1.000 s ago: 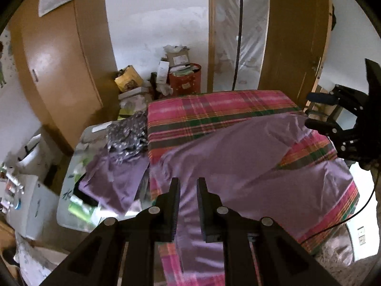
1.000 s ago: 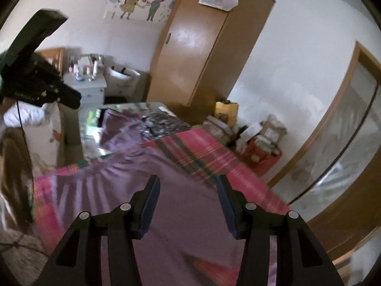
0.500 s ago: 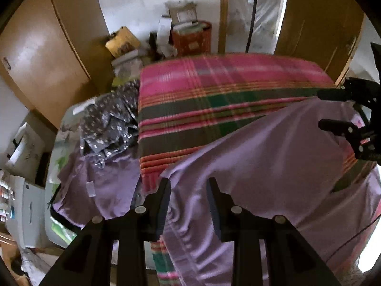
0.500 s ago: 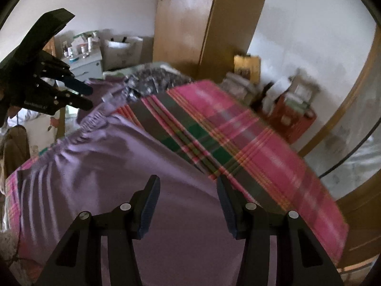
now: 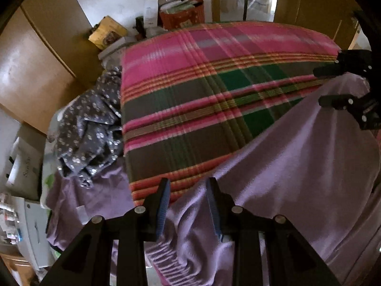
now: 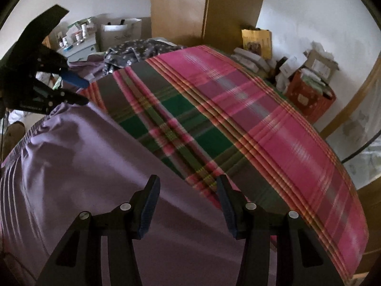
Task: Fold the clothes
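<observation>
A lilac garment lies spread over the near half of a bed covered by a pink and green plaid blanket. My left gripper hangs low over the garment's gathered, ribbed corner. Its jaws stand apart, cloth lies beneath and between them, and the pads do not press on it. My right gripper is open wide above the garment's far edge, where the lilac cloth meets the plaid, with nothing gripped.
A grey flowered garment and another lilac piece lie heaped at the bed's left side. A wooden wardrobe stands beyond. A red box and cartons crowd the floor at the far end. White drawers stand left.
Both grippers have dropped closer to the bed and tipped downward. The left jaws have spread from nearly shut to apart. The lilac garment now lies lower on the blanket.
</observation>
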`<state>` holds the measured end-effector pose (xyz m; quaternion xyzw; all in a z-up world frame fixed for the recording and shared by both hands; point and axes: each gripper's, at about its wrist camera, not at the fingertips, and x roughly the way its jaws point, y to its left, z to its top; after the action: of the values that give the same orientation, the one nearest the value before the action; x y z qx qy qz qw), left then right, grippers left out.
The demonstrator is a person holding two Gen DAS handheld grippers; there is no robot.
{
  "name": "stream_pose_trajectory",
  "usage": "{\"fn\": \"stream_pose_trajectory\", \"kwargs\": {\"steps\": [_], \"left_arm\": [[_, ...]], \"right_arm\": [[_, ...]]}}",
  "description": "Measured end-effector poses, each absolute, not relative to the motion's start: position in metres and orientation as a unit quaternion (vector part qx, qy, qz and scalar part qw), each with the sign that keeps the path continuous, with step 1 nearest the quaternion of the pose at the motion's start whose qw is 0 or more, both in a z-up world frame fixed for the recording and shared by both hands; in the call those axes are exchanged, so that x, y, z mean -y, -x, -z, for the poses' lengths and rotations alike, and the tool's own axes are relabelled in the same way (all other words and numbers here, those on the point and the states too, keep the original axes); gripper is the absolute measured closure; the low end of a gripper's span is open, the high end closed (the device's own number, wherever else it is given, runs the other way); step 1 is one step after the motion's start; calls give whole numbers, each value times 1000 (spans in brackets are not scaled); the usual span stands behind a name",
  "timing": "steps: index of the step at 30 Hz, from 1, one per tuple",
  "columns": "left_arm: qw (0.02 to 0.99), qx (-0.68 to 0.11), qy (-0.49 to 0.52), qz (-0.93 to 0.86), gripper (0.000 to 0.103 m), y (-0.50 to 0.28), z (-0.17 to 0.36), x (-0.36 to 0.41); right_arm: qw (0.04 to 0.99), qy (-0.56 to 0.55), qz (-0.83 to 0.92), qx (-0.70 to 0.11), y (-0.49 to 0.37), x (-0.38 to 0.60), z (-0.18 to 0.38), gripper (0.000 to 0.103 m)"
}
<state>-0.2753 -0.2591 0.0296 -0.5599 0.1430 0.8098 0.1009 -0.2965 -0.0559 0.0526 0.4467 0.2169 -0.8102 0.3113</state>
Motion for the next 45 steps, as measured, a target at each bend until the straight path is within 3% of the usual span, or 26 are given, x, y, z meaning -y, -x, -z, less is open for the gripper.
{"fn": "stream_pose_trajectory", "kwargs": {"steps": [18, 39, 40, 42, 45], "left_arm": [[143, -116, 552, -813, 70, 262, -22, 269], [146, -103, 541, -822, 69, 258, -20, 272], [147, -103, 541, -822, 73, 258, -21, 272], [151, -106, 539, -822, 98, 259, -21, 269], [135, -124, 529, -829, 100, 258, -23, 265]], "right_arm": [[377, -464, 780, -185, 300, 54, -33, 48], [361, -475, 780, -190, 302, 61, -26, 47], [360, -474, 781, -190, 302, 61, -26, 47], [357, -472, 784, -188, 300, 60, -26, 47], [355, -468, 787, -188, 298, 59, -26, 48]]}}
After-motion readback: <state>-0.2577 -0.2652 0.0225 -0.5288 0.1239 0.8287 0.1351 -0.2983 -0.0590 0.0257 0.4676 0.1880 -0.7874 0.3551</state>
